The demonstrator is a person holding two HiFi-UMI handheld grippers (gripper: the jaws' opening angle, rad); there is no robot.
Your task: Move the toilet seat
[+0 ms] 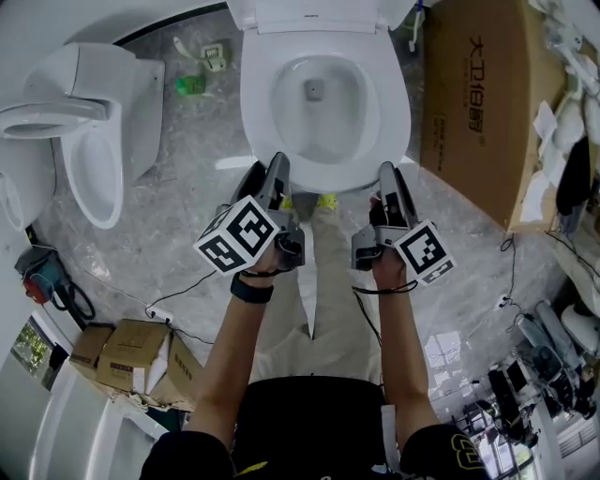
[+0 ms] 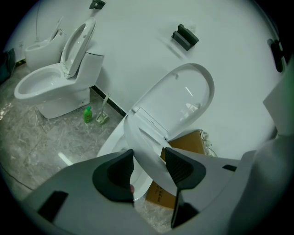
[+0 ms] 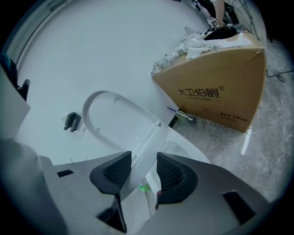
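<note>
A white toilet stands in front of me, its lid (image 1: 319,14) upright against the wall. The toilet seat (image 1: 258,112) is tilted up off the bowl at its front. My left gripper (image 1: 267,175) grips the seat's front rim on the left, and my right gripper (image 1: 389,178) grips it on the right. In the left gripper view the seat (image 2: 147,147) runs between the dark pads of the left gripper (image 2: 149,167), with the lid (image 2: 183,98) behind it. In the right gripper view the seat's (image 3: 140,147) edge sits between the pads of the right gripper (image 3: 144,172).
A second white toilet (image 1: 84,141) stands to the left, with a green bottle (image 1: 190,84) on the marble floor between the two. A large cardboard box (image 1: 478,103) stands close on the right. Small cartons (image 1: 131,352) and cables lie near my feet.
</note>
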